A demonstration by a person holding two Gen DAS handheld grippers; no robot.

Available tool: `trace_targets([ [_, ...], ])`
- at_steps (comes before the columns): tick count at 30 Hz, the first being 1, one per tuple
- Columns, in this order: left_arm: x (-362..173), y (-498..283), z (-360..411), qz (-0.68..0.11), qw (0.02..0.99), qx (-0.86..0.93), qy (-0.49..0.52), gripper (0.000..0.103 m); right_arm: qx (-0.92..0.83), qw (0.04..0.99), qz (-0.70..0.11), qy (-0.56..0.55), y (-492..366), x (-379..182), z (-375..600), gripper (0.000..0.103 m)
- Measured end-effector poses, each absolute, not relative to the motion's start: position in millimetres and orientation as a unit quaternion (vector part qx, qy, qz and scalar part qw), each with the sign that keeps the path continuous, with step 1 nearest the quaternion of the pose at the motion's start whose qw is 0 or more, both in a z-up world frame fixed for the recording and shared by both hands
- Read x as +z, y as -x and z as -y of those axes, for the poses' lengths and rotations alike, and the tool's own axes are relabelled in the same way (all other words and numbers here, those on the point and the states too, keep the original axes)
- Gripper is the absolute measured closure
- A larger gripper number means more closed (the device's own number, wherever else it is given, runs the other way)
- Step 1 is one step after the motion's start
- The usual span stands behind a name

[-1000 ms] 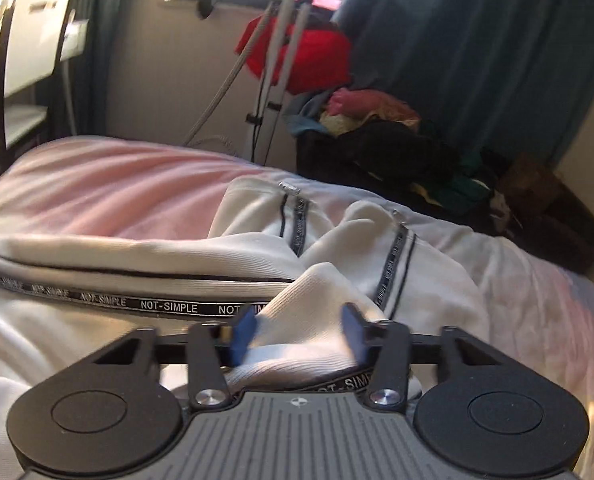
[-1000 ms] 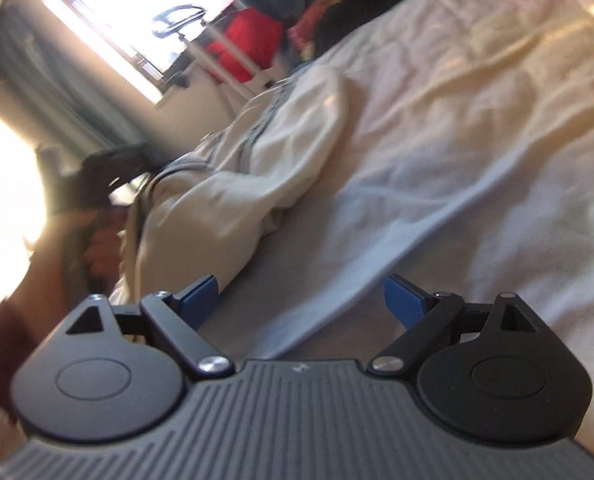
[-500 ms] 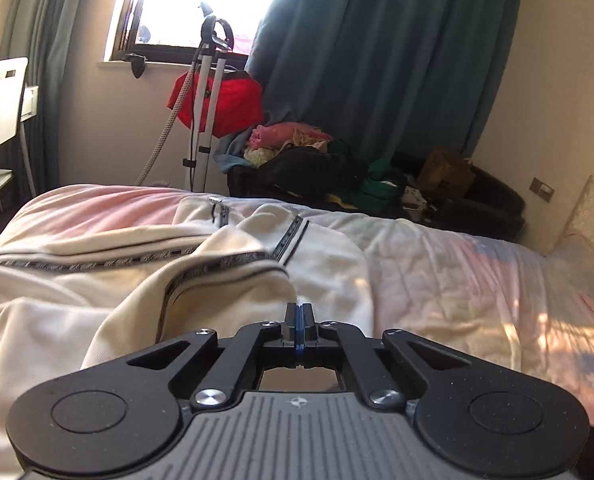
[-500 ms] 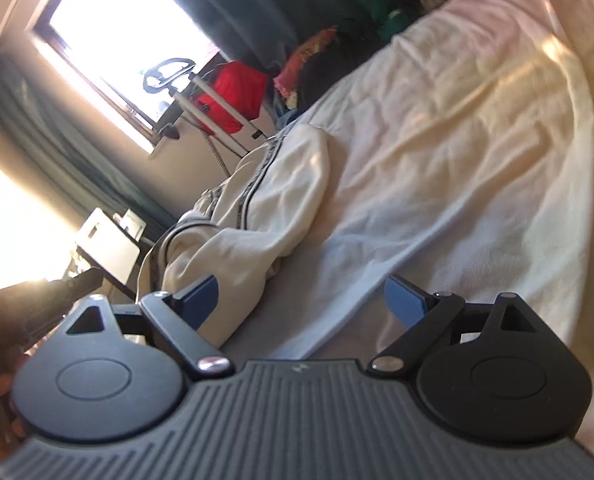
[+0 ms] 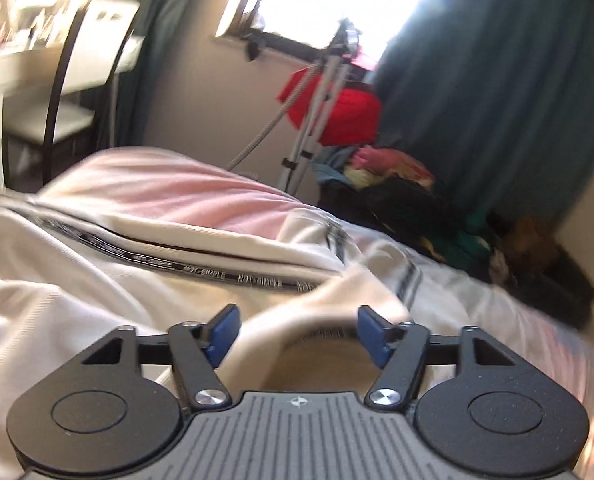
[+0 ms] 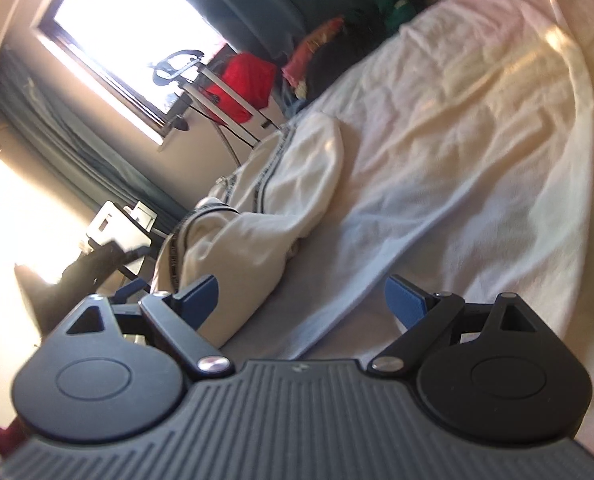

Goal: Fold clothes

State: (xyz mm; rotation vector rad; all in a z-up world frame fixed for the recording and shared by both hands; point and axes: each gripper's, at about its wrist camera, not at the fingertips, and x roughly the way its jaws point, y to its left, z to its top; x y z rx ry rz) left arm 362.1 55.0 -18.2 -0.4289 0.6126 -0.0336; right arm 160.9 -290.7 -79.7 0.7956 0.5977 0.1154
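A cream track garment (image 5: 97, 304) with black lettered stripes lies bunched on the bed. In the left wrist view my left gripper (image 5: 299, 330) is open, its blue pads on either side of a raised fold of the garment (image 5: 337, 300). In the right wrist view the same garment (image 6: 281, 200) lies to the left on the bed sheet (image 6: 457, 140). My right gripper (image 6: 303, 304) is open and empty, low over the sheet beside the garment's near end. The left gripper (image 6: 97, 264) shows dark at the left there.
A pink-white sheet (image 5: 169, 196) covers the bed. Beyond its far edge stand a tripod (image 5: 321, 112), a red bag (image 5: 337, 120), a pile of clothes (image 5: 397, 184) and dark teal curtains (image 5: 497, 80). A chair (image 5: 69, 92) stands at the left.
My left gripper was shut half a second ago and has now opened around a fold of the garment, and its view has swung left. My right gripper stayed open and moved slightly.
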Motion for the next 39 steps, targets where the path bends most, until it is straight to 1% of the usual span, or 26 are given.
trace_targets([
  [3,-35.1,-408.9,-54.7,-0.330,0.916,-0.032,0.226,0.030,0.059,0.868,-0.309,-0.385,-177.4,-96.1,289.7,0.011],
  [5,-46.7,-437.4,-50.7,-0.358,0.905,-0.051,0.223,0.034,0.060,0.862,-0.325,-0.385,-188.9,-107.2,289.7,0.011],
  [8,-64.9,-457.9,-40.3,-0.400,0.891,-0.098,0.193,0.034,0.046,0.853,-0.348,-0.386,-203.2,-123.7,295.7,0.011],
  [9,-66.4,-457.2,-36.4,-0.402,0.893,-0.106,0.173,0.038,0.041,0.849,-0.353,-0.392,-206.9,-128.6,298.9,0.011],
  [10,-66.0,-454.6,-32.8,-0.399,0.897,-0.113,0.155,0.044,0.039,0.843,-0.355,-0.402,-209.7,-132.6,301.9,0.011],
  [12,-59.1,-441.6,-21.3,-0.381,0.911,-0.115,0.107,0.086,0.038,0.835,-0.354,-0.420,-212.6,-137.1,306.3,0.010],
  [13,-54.7,-433.8,-14.8,-0.370,0.918,-0.114,0.082,0.092,0.034,0.838,-0.352,-0.414,-212.1,-136.0,306.4,0.011],
  [14,-50.3,-426.0,-8.4,-0.358,0.925,-0.114,0.056,0.095,0.027,0.846,-0.351,-0.401,-210.7,-133.5,305.1,0.011],
  [16,-38.8,-405.6,2.2,-0.336,0.934,-0.117,0.022,0.097,0.014,0.859,-0.347,-0.376,-207.5,-128.5,302.7,0.011],
  [20,-10.2,-341.8,17.3,-0.290,0.950,-0.117,-0.007,0.098,-0.001,0.872,-0.341,-0.350,-196.1,-119.6,300.9,0.011],
  [23,1.6,-286.8,21.1,-0.267,0.954,-0.131,-0.019,0.099,-0.004,0.882,-0.331,-0.335,-186.8,-111.8,299.3,0.011],
  [26,-8.3,-227.7,22.3,-0.266,0.953,-0.144,-0.010,0.100,-0.005,0.892,-0.321,-0.318,-177.5,-103.8,296.6,0.011],
  [30,-44.3,-168.1,23.7,-0.290,0.947,-0.136,0.000,0.101,0.004,0.904,-0.311,-0.292,-166.4,-95.3,289.5,0.011],
  [39,-64.3,-151.1,0.0,-0.290,0.945,-0.121,0.092,0.100,0.055,0.919,-0.264,-0.287,-142.9,-72.4,276.7,0.011],
])
